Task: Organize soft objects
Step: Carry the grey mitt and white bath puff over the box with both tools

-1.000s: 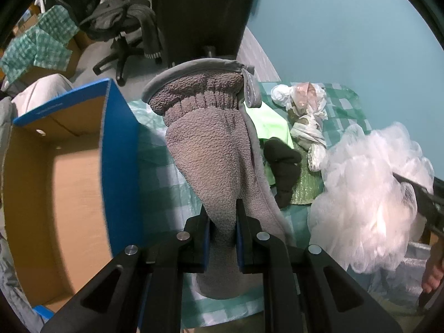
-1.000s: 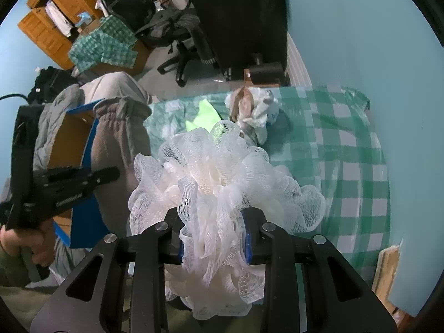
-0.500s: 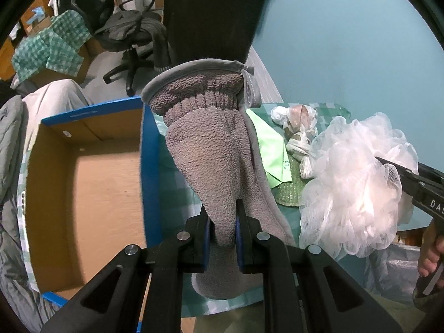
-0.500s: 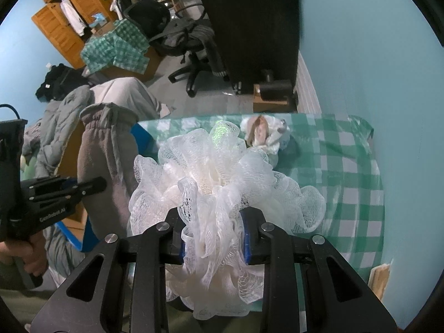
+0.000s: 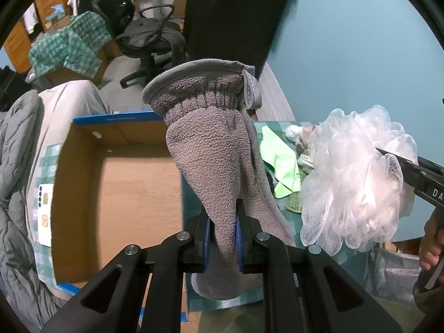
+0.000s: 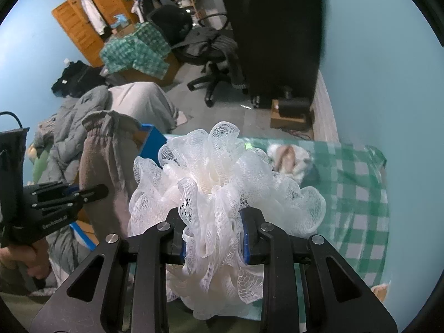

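Note:
My left gripper (image 5: 222, 234) is shut on a grey fleece glove (image 5: 211, 149), held upright in the air, cuff up. It also shows in the right wrist view (image 6: 102, 155). My right gripper (image 6: 213, 242) is shut on a white mesh bath pouf (image 6: 219, 183), held above the table; the pouf shows in the left wrist view (image 5: 358, 183) at right. An open cardboard box with blue rims (image 5: 116, 177) lies below and left of the glove; its inside looks bare.
A table with a green checked cloth (image 6: 358, 183) holds a lime green cloth (image 5: 283, 161), a bundled white and pink item (image 6: 288, 158) and a dark item. Grey bedding (image 5: 16, 166) lies left of the box. An office chair (image 6: 211, 52) stands behind.
Both grippers have moved left and up with their objects. The box now sits more under the glove, and the pouf has come nearer to the glove.

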